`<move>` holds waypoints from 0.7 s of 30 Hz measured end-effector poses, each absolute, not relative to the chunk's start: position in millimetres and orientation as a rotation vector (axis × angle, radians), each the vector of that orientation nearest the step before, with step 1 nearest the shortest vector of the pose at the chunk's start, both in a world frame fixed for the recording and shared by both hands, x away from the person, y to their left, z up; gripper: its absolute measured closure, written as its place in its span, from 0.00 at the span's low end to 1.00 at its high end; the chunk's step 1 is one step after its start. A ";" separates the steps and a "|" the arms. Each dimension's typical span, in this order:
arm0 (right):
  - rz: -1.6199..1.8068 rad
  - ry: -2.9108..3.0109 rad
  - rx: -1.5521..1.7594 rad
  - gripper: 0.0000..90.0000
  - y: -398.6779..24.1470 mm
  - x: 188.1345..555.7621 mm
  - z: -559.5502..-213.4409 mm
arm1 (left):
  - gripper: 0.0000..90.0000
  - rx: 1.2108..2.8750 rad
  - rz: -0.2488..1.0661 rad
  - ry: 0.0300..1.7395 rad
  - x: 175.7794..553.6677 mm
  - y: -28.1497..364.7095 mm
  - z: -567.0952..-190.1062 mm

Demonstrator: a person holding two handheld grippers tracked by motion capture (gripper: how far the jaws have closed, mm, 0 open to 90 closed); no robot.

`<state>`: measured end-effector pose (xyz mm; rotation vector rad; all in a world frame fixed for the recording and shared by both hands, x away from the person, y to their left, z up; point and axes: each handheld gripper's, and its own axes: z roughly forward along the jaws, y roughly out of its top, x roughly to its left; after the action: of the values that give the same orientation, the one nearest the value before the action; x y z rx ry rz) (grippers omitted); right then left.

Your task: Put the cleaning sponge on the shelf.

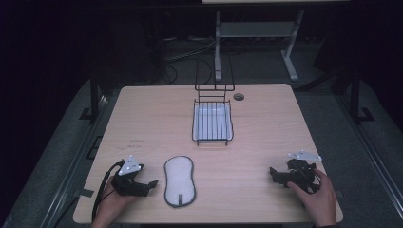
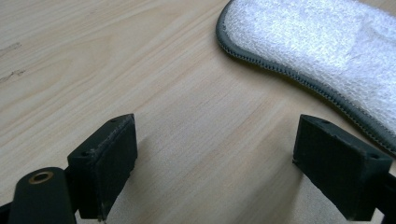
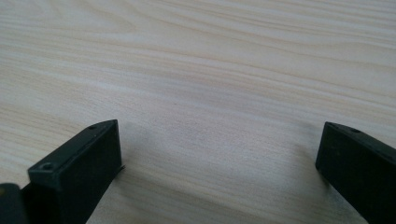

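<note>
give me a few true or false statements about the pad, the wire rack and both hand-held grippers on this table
1. The white pad lies flat on the table. True.
2. The left hand-held gripper is shut on the pad. False: its jaws are open, with bare wood between them.
3. The wire rack stands beyond the pad. True.
4. The right hand-held gripper holds the rack. False: it is open, empty, near the table's right edge.
5. The pad lies inside the rack. False: it lies apart, nearer the person.
</note>
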<state>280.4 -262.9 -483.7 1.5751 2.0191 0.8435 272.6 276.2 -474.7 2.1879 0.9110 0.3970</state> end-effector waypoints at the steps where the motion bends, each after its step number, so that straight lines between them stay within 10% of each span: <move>1: 0.844 2.019 1.575 0.00 -262.9 280.4 -483.7 | 0.14 2.188 0.397 0.911 272.6 276.2 -474.7; 12: 0.843 2.019 1.572 0.00 -263.0 280.5 -483.8 | 0.19 2.202 0.387 0.892 271.5 279.4 -473.2; 21: 0.843 2.020 1.572 0.00 -263.0 280.5 -483.8 | 0.68 2.172 0.284 0.836 261.8 277.9 -456.3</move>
<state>280.5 -263.0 -483.8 1.5721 2.0195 0.8432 261.8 277.9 -456.3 2.1723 0.8355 0.2842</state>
